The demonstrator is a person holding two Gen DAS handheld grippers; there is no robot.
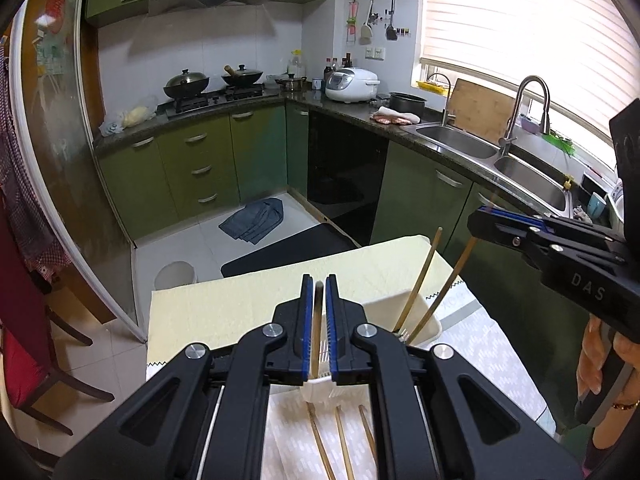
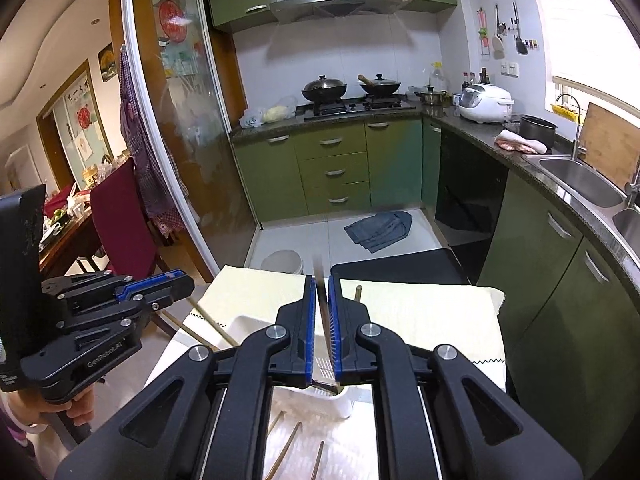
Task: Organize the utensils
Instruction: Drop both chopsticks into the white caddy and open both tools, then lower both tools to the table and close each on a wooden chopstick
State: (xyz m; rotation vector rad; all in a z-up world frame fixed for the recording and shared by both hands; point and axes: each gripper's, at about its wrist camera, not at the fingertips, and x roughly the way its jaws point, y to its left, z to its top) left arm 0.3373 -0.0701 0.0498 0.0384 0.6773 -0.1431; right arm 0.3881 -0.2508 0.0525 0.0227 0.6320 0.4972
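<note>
Left wrist view | left claw (image 1: 319, 280) pinched thin utensil (image 1: 319, 300) above white holder (image 1: 412, 312) | stiff, light, slippery; best gripped mid-shaft | right claw (image 2: 321, 280) likewise

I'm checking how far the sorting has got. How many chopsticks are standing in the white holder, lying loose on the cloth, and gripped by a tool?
Chopsticks standing in the white holder: 2
Lying loose on the cloth: 3
Gripped: 2, one in the left tool and one in the right tool
Total: 7
</note>
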